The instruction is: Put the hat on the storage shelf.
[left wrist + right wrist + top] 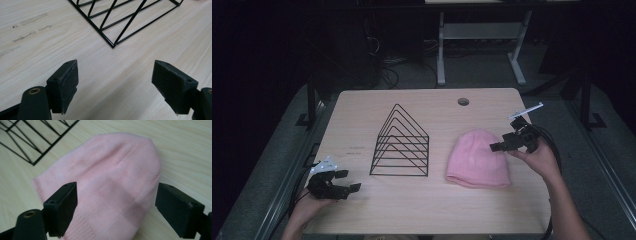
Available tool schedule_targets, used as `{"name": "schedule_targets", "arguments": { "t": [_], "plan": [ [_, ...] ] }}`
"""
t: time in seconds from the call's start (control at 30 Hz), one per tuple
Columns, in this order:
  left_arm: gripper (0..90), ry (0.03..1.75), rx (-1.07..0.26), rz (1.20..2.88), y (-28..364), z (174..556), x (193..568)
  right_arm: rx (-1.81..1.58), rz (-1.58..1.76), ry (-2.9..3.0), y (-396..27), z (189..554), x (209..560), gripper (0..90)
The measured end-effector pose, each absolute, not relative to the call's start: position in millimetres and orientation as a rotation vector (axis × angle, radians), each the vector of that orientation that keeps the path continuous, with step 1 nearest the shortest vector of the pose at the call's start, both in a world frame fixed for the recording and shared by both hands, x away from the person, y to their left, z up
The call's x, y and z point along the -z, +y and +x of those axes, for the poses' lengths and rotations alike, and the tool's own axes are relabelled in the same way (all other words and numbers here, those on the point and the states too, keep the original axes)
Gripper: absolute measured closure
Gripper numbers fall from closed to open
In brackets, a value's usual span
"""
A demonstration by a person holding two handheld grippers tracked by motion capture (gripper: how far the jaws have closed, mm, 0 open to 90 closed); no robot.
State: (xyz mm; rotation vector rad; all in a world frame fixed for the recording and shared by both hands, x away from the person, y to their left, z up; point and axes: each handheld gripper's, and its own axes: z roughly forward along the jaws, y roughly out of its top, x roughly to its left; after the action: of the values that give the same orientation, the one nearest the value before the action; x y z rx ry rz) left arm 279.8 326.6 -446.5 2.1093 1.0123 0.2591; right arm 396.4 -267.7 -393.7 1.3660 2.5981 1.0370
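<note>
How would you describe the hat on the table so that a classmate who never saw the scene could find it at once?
Start at the light wooden table and find the black wire rack near its middle. Just right of the rack, flat on the tabletop below the open right gripper, lies the pink knit beanie. It is the only soft, coloured thing there.

Pink knit hat (107,182); matt wood table (422,200).

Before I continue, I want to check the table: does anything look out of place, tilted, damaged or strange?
Nothing stands out. The pink hat lies flat on the table, and the black wire rack stands upright beside it, apart from it. The table shows a few faint marks left of the rack. The right gripper hovers open over the hat; the left gripper is open.
</note>
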Motion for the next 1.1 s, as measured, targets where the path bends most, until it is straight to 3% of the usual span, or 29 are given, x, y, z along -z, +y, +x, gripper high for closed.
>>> {"name": "schedule_targets", "arguments": {
  "t": [0.77, 1.1],
  "plan": [
    [21.5, 1.017, -0.246, 2.110, 326.8, 279.6, 449.4, -0.962, 1.483, 2.616, -259.8, 447.0, 411.0, 20.1],
    [21.5, 1.024, -0.247, 2.102, 329.7, 280.9, 449.8, -0.886, 1.519, 2.640, -258.7, 464.9, 427.8, 29.2]
  ]
}}
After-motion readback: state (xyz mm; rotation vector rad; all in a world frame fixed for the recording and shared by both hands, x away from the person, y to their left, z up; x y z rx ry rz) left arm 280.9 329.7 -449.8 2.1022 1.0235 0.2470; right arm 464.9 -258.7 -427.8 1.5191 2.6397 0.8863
